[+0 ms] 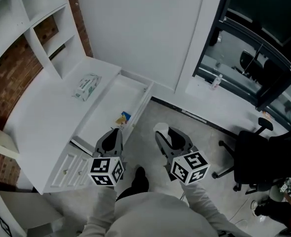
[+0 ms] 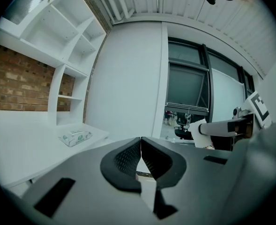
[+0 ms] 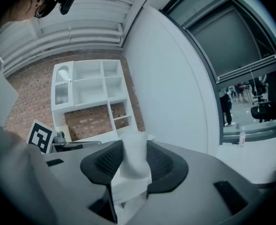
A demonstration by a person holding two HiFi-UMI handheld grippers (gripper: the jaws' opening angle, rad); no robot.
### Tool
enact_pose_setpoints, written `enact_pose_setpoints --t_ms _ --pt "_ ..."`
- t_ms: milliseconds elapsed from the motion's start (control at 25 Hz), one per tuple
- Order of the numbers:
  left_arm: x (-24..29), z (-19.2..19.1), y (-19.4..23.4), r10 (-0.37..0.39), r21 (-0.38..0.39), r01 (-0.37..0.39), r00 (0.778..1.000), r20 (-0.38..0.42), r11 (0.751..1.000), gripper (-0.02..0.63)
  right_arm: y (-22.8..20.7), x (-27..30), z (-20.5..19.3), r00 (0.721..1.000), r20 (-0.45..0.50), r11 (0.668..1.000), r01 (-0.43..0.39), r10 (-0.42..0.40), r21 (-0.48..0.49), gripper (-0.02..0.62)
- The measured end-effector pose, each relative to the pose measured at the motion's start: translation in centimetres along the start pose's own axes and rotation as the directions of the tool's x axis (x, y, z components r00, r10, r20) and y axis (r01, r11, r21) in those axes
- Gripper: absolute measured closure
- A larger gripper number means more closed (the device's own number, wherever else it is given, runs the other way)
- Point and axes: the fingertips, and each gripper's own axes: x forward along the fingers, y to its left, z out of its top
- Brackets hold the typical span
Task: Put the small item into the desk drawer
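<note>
The white desk drawer stands pulled open, with a small yellow and blue item lying near its front right corner. My right gripper hovers over the floor to the right of the drawer, shut on a small white packet that sticks up between its jaws. The packet also shows in the head view as a pale lump at the fingertips. My left gripper is just in front of the drawer's near end; its jaws meet with nothing between them.
A pack of wipes lies on the desk top left of the drawer. White shelving rises behind the desk. Small front drawers sit below. A black office chair stands at the right, by dark windows.
</note>
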Motion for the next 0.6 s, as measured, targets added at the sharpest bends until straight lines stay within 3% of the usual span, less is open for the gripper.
enact_pose_setpoints --t_ms 600 --pt "6.7 1.7 7.5 -0.01 -0.024 0.01 1.0 -0.003 1.0 0.586 -0.8 9.9 2.6 1.0 -0.009 1.0 0.007 -0.007 -0.02 0.414"
